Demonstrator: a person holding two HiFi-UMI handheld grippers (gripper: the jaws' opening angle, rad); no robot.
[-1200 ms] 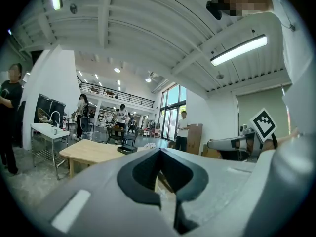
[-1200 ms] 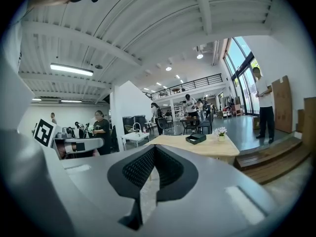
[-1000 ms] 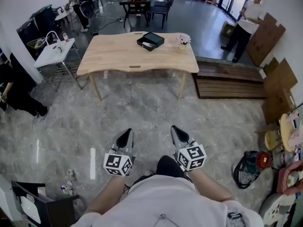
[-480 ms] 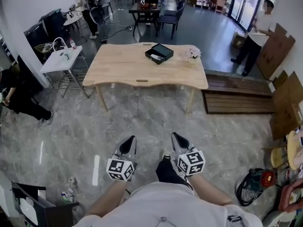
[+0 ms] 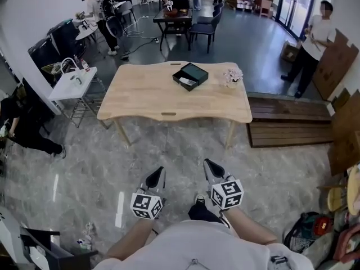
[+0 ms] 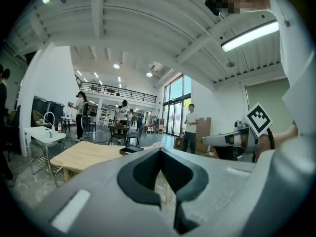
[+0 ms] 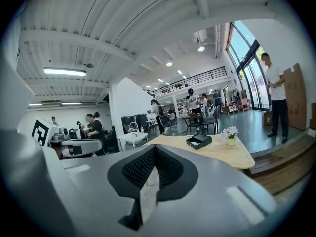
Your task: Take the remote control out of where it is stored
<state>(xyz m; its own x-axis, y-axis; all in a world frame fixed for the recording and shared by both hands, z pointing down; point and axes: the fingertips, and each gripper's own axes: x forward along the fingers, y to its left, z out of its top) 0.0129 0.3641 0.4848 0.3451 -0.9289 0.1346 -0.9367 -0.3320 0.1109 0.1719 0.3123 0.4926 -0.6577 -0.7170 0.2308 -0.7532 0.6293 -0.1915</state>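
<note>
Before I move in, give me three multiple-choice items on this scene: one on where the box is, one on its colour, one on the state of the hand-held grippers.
1. Where is the box?
A. on the floor
B. on the wooden table
C. on a chair

2. What colour is the box?
A. white
B. red
C. black

3. How do the left hand-held gripper and the right hand-held gripper stand?
A. both shut, empty
B. both wide open
C. left shut on a remote

Answers:
1 B: the head view shows it on that table, near the flower pot.
2 C: its walls are black.
3 A: each gripper view shows the jaws together with nothing between them.
</note>
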